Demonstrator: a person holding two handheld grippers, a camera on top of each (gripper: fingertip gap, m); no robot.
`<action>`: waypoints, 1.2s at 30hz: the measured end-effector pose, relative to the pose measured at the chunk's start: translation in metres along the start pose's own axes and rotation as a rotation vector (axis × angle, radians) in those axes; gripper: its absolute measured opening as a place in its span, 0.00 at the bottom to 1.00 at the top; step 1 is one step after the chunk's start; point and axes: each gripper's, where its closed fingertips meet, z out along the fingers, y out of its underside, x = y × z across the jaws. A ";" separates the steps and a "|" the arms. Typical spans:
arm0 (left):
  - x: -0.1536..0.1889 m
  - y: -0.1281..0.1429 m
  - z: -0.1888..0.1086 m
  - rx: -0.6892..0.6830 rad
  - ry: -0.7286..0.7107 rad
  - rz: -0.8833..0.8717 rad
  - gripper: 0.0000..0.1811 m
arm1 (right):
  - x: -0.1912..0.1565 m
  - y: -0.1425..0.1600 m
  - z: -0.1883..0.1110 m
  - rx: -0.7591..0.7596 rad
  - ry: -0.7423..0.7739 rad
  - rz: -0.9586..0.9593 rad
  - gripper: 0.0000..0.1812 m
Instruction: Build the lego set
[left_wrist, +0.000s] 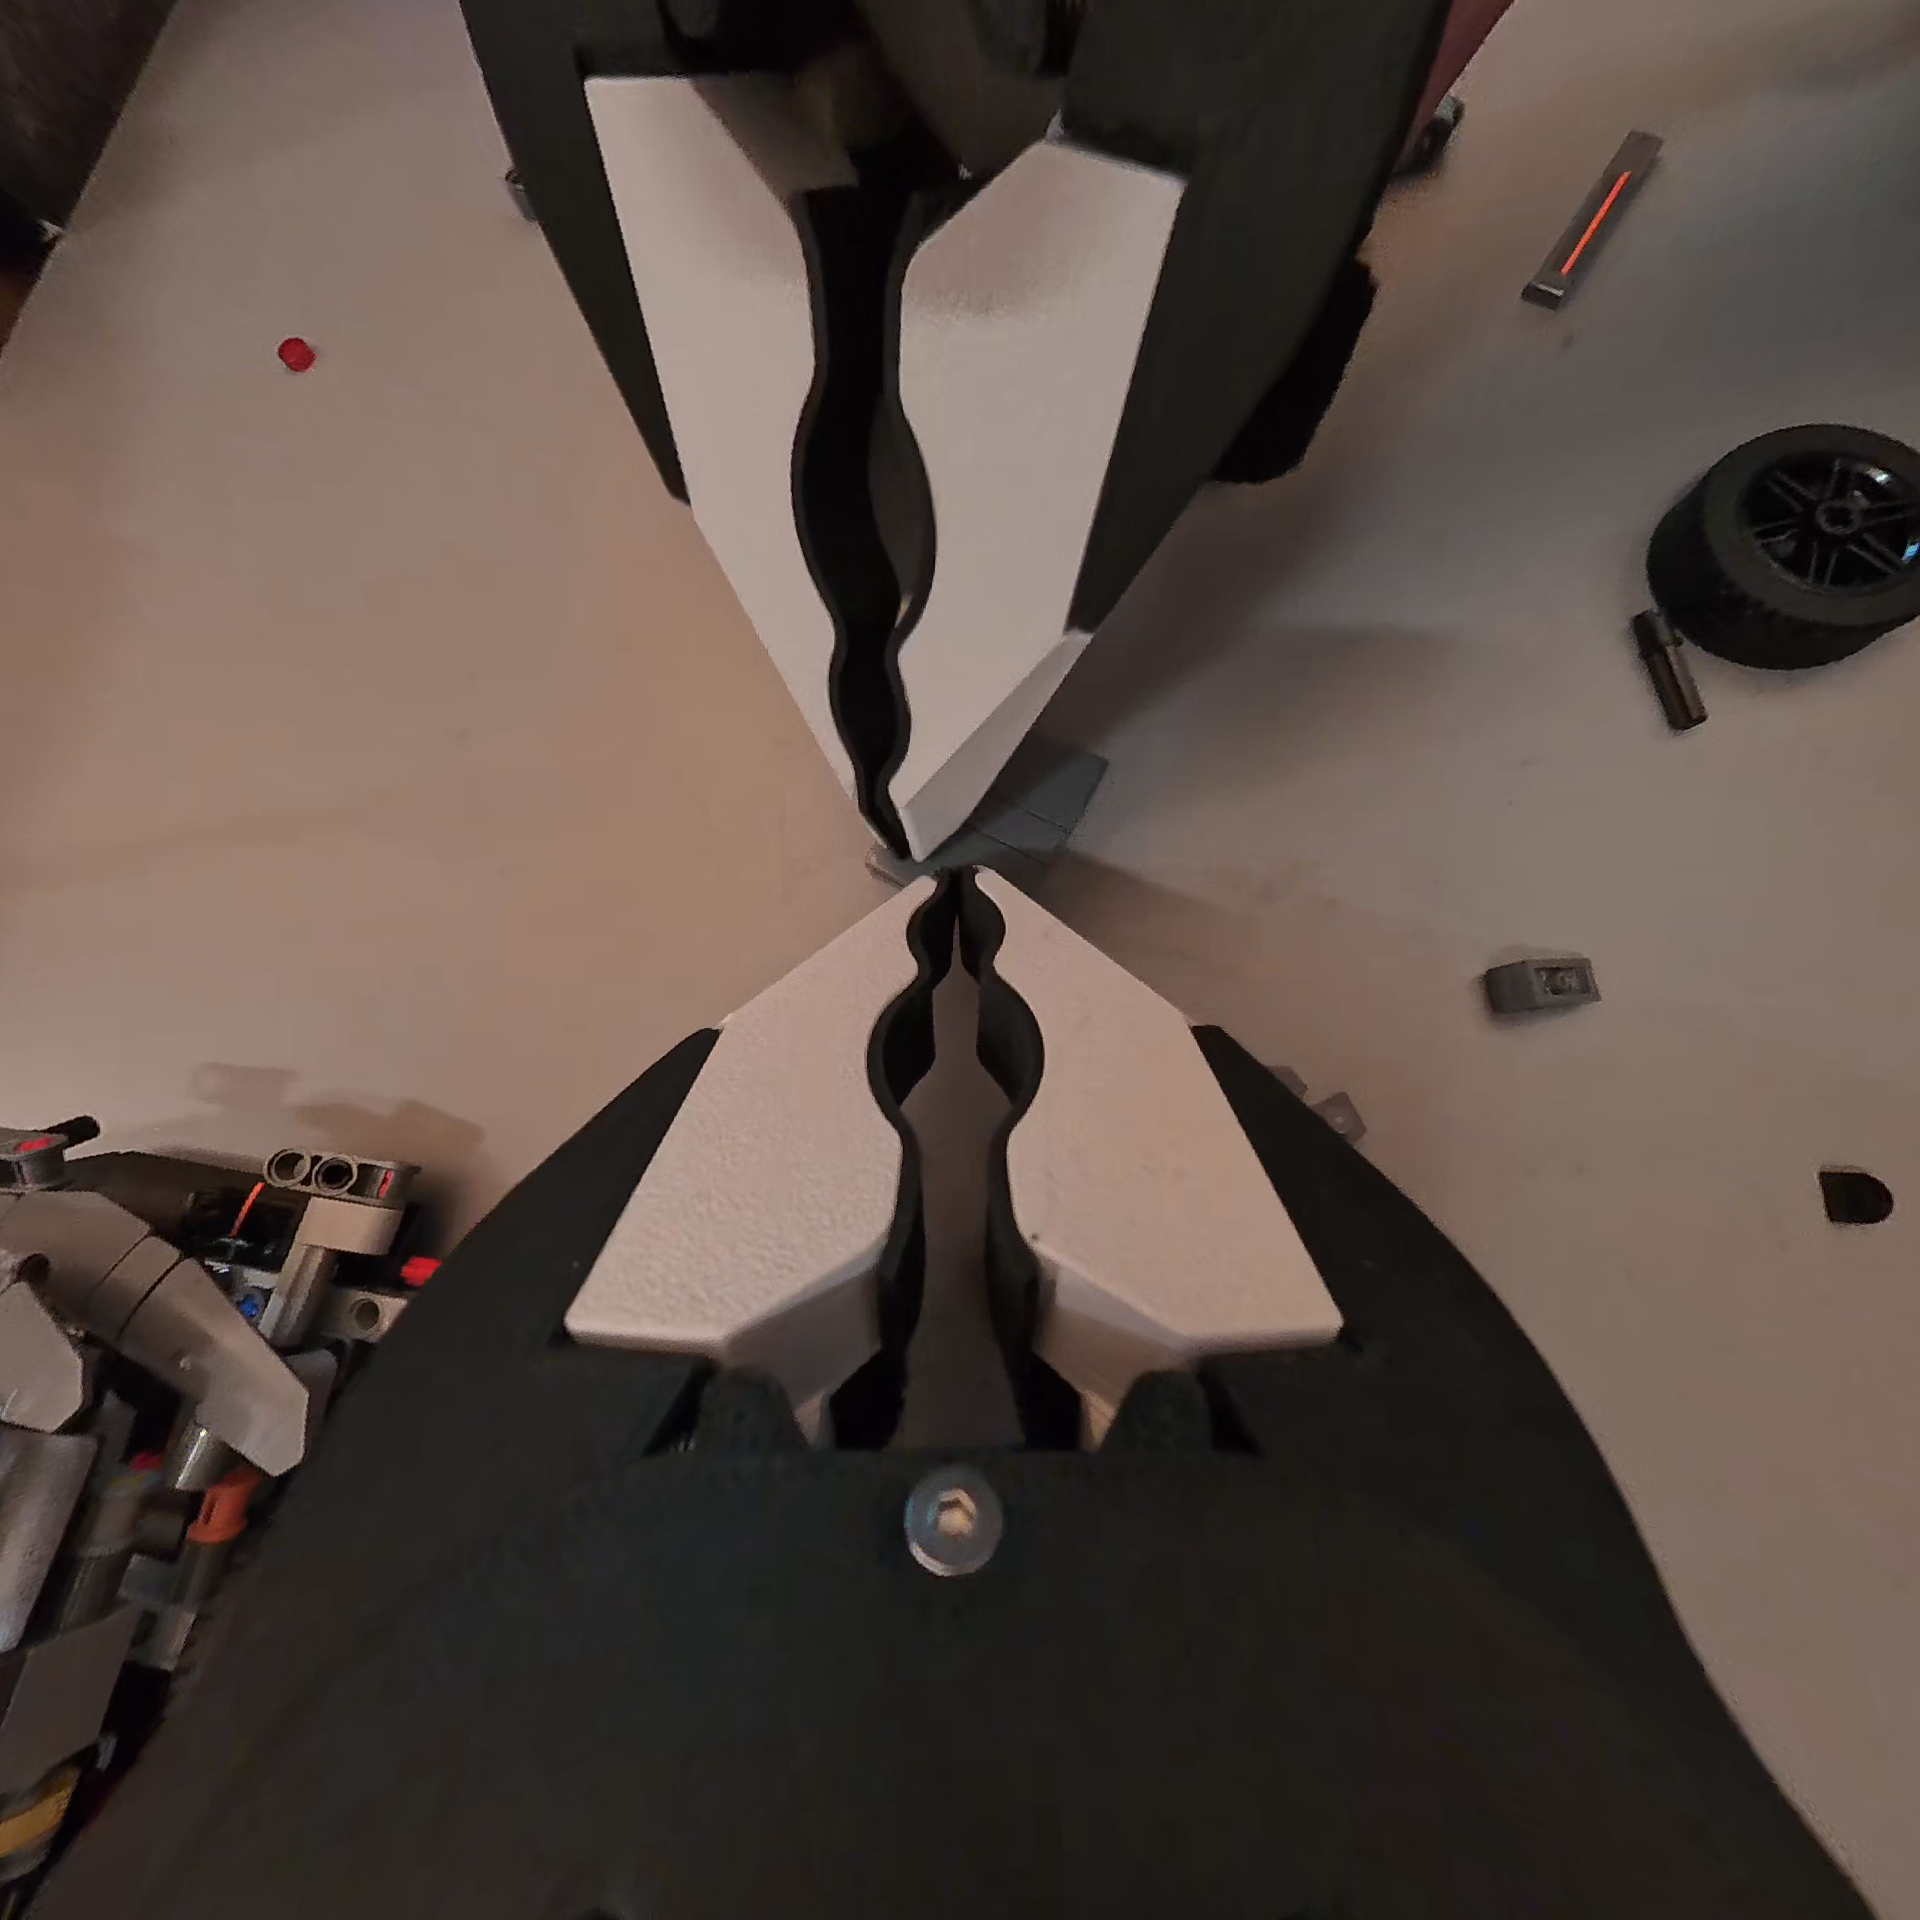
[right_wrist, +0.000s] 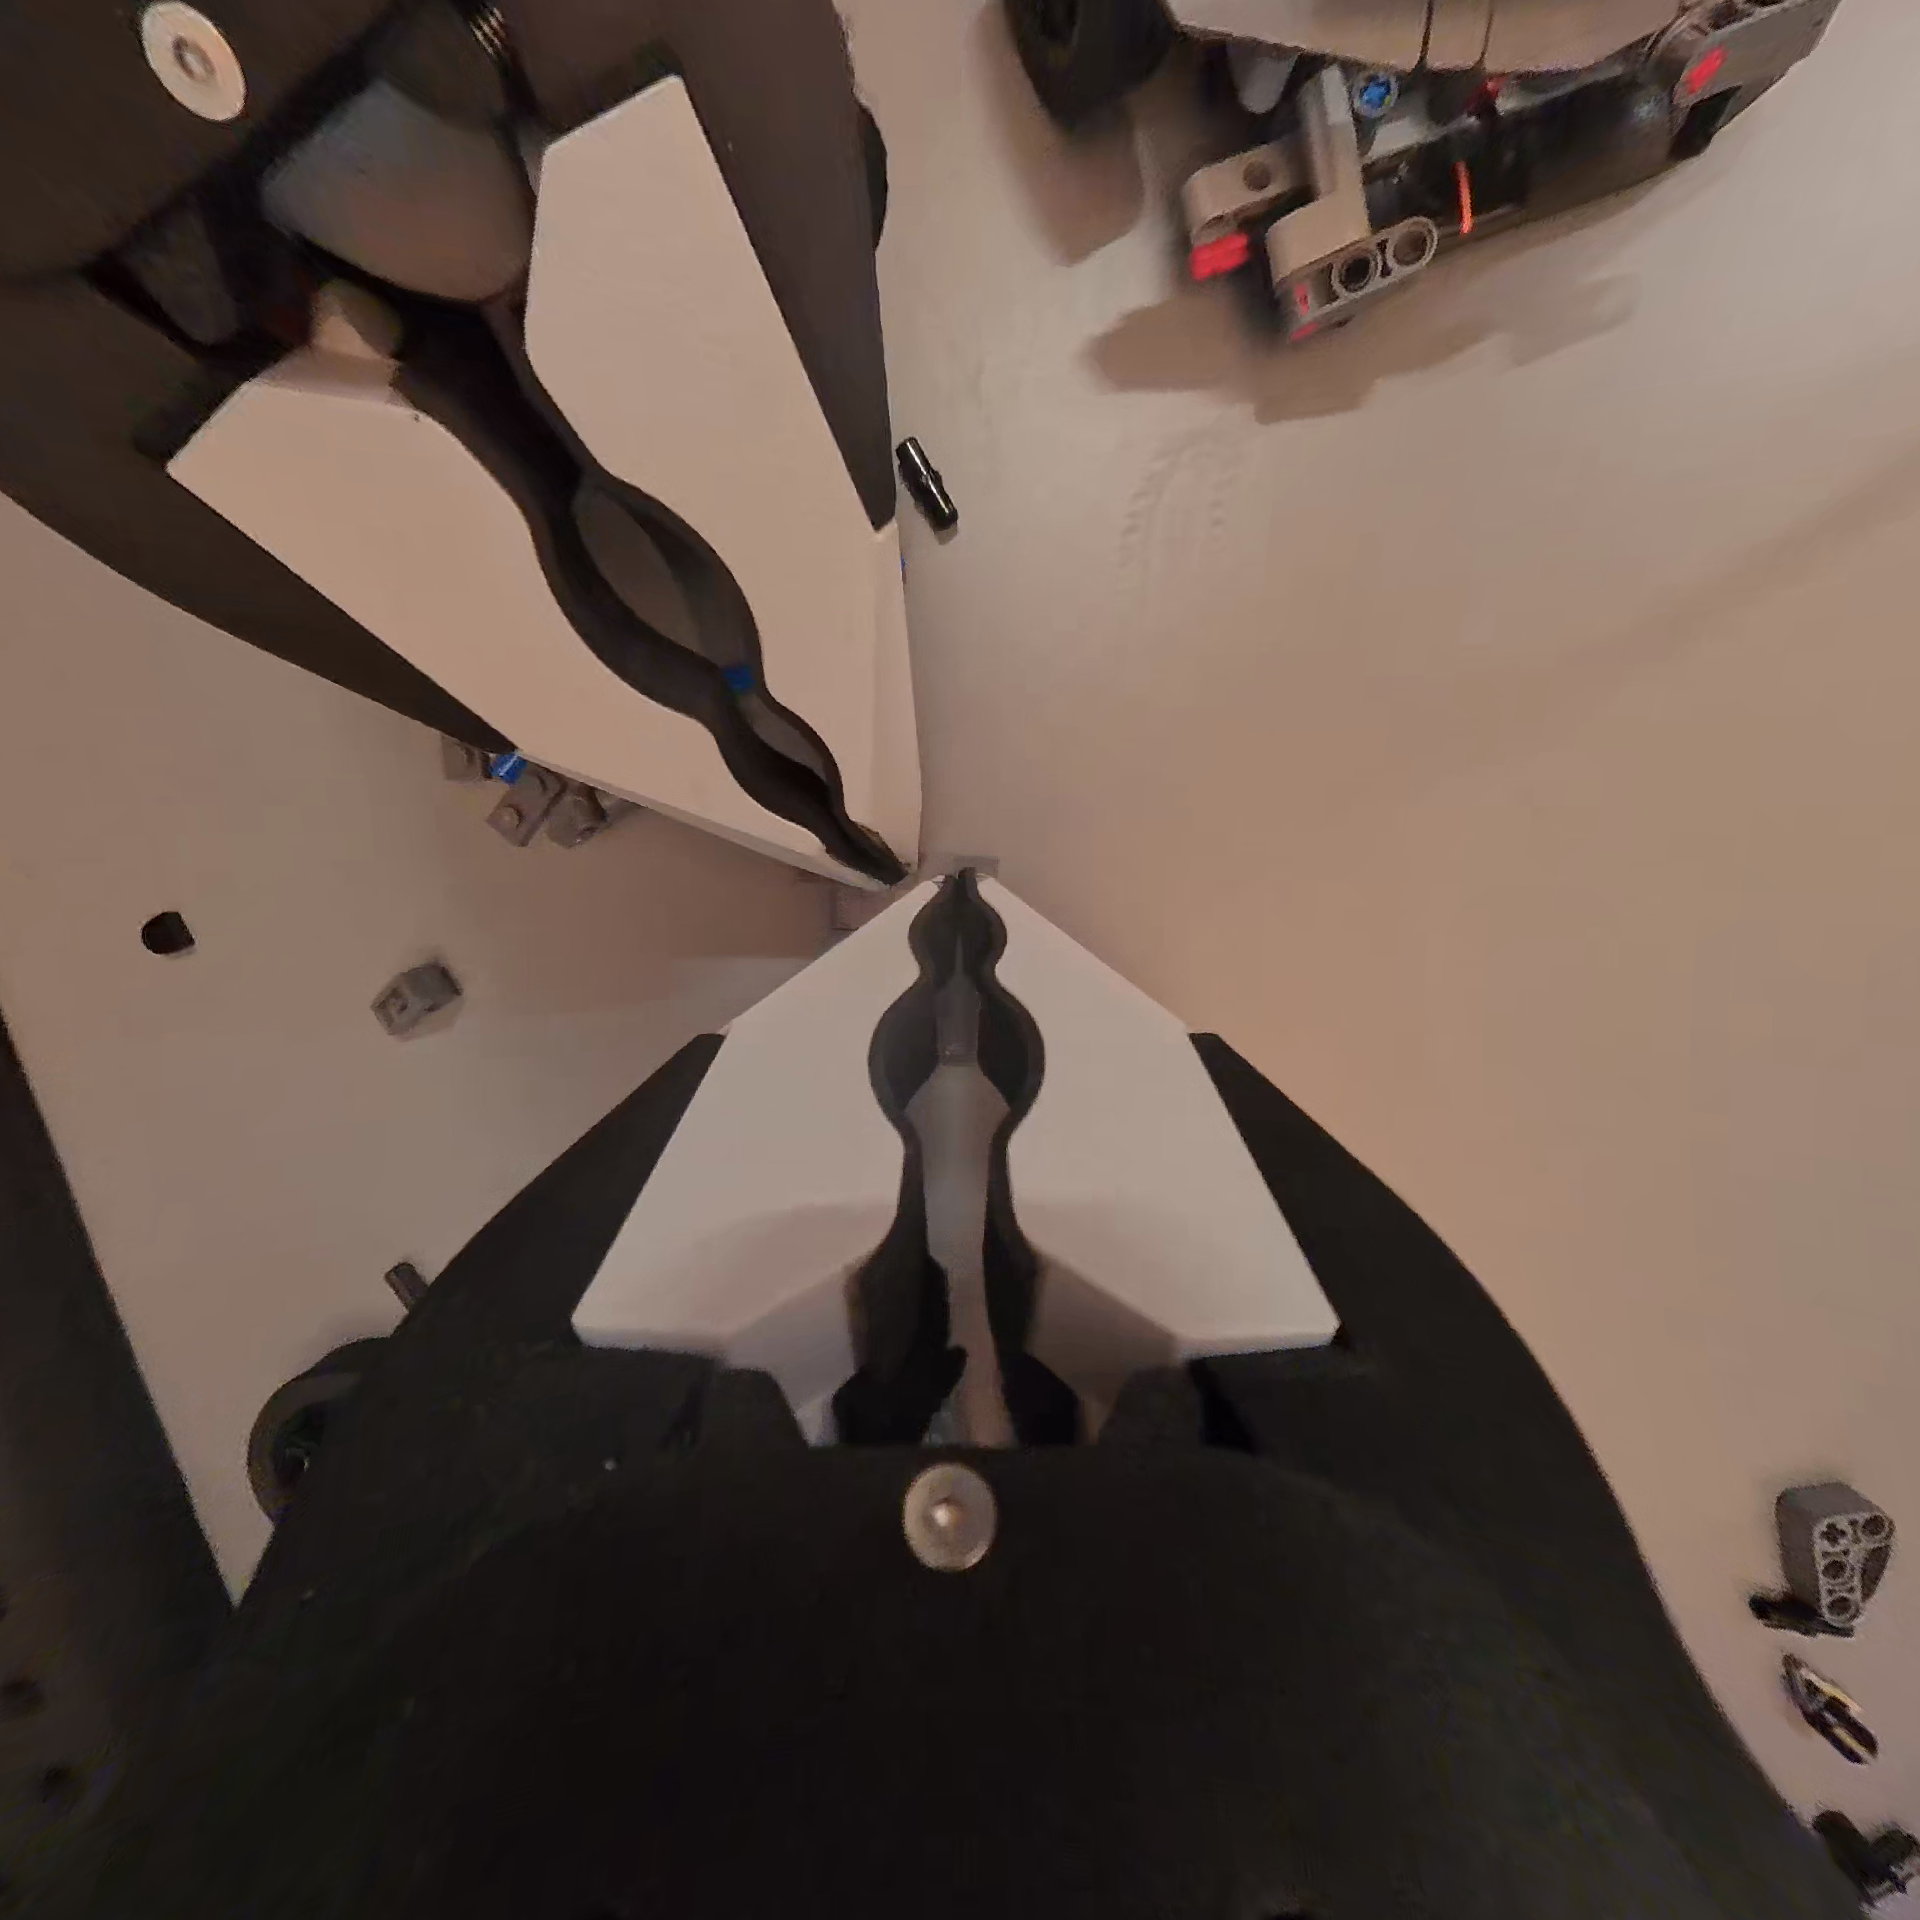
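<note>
A small flat grey Lego piece (left_wrist: 1044, 810) lies on the white table (left_wrist: 416, 675), partly under the gripper tips. My left gripper (left_wrist: 956, 883) is shut, with its tips at the near edge of that piece. My right gripper (left_wrist: 891, 836) comes in from the top of the left wrist view, also shut, with its tips over the same piece. In the right wrist view my right gripper (right_wrist: 966, 881) is shut tip to tip with the left gripper (right_wrist: 883, 868), and slivers of the grey piece (right_wrist: 977, 862) show beyond the tips. I cannot tell whether either gripper pinches it.
The partly built grey car model (left_wrist: 156, 1351) stands at the lower left, and at the top right of the right wrist view (right_wrist: 1455, 156). Loose parts lie around: a black wheel (left_wrist: 1792, 545), a black pin (left_wrist: 1670, 681), a grey strip (left_wrist: 1590, 218), a small grey brick (left_wrist: 1543, 985), a red stud (left_wrist: 296, 353). The tips of both grippers are at nearly the same place.
</note>
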 end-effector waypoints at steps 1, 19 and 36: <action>0.000 0.000 0.000 -0.002 -0.002 0.006 0.00 | -0.001 -0.001 0.000 0.004 -0.004 0.003 0.00; 0.003 0.002 0.001 -0.033 -0.021 0.039 0.00 | -0.004 -0.001 0.003 0.043 -0.043 0.071 0.00; -0.044 -0.009 -0.039 0.159 -0.043 -0.159 0.00 | -0.091 -0.042 -0.016 0.136 -0.196 -0.232 0.09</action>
